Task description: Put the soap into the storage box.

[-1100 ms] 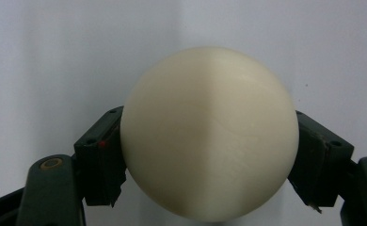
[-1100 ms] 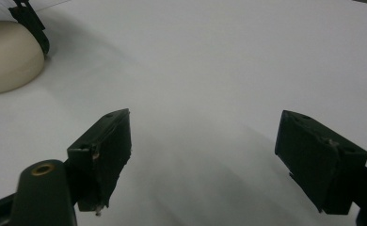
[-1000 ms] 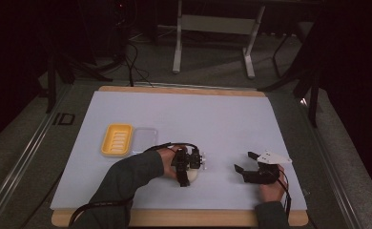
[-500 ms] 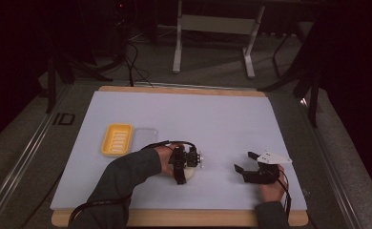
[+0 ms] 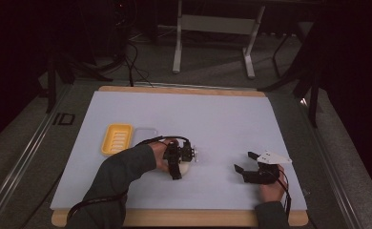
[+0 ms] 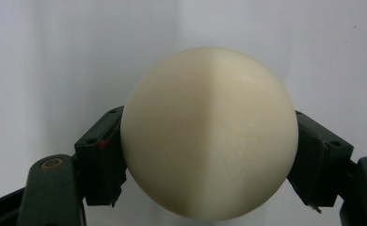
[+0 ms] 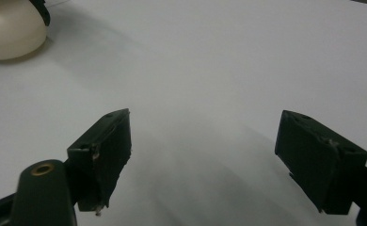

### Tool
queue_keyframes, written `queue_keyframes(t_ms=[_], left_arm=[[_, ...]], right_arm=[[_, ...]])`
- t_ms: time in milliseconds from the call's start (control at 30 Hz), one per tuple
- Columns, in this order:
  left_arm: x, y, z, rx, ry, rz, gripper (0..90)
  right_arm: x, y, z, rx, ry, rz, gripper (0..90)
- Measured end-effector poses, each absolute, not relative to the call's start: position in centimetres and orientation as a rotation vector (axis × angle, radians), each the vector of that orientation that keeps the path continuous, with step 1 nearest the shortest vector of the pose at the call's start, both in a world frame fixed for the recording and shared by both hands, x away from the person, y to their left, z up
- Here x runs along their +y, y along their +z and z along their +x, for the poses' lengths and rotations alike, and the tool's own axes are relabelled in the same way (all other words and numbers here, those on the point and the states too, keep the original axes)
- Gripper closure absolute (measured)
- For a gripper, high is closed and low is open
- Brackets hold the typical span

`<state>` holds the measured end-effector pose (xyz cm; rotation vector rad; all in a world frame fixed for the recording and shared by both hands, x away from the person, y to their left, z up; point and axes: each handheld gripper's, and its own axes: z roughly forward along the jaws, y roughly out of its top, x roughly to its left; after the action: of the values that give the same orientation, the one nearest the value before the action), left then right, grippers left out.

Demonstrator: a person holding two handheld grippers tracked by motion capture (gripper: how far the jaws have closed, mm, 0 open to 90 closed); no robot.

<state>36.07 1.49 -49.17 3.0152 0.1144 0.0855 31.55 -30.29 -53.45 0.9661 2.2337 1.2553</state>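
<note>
We see one cream ball (image 6: 209, 134), round with no long axis, low centre in the high view, clamped between the left gripper (image 5: 178, 160) fingers (image 6: 101, 162). The right gripper (image 7: 219, 155), lower right, gapes empty.

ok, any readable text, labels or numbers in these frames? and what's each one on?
"ID": dark letters on the grey floor left of the table, read from the high view; the one legible mark.
Nothing printed on the cream ball in the left tongs, on the yellow tray, or on the right tongs.
</note>
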Motion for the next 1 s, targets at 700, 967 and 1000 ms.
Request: queue_keyframes(t_ms=[700,967,1000], left_arm=[[4.2,-47.9,37.4,0.226,0.105,2.995,24.5],[5.0,-47.3,37.7,0.254,0.121,2.992,24.5],[5.1,-47.2,37.7,0.26,0.12,2.99,24.4]], right_arm=[[-30.3,-53.5,31.6,2.233,1.255,0.966,18.6],[-30.3,-53.5,31.6,2.233,1.255,0.966,18.6],[-30.3,-53.5,31.6,2.233,1.255,0.966,18.6]])
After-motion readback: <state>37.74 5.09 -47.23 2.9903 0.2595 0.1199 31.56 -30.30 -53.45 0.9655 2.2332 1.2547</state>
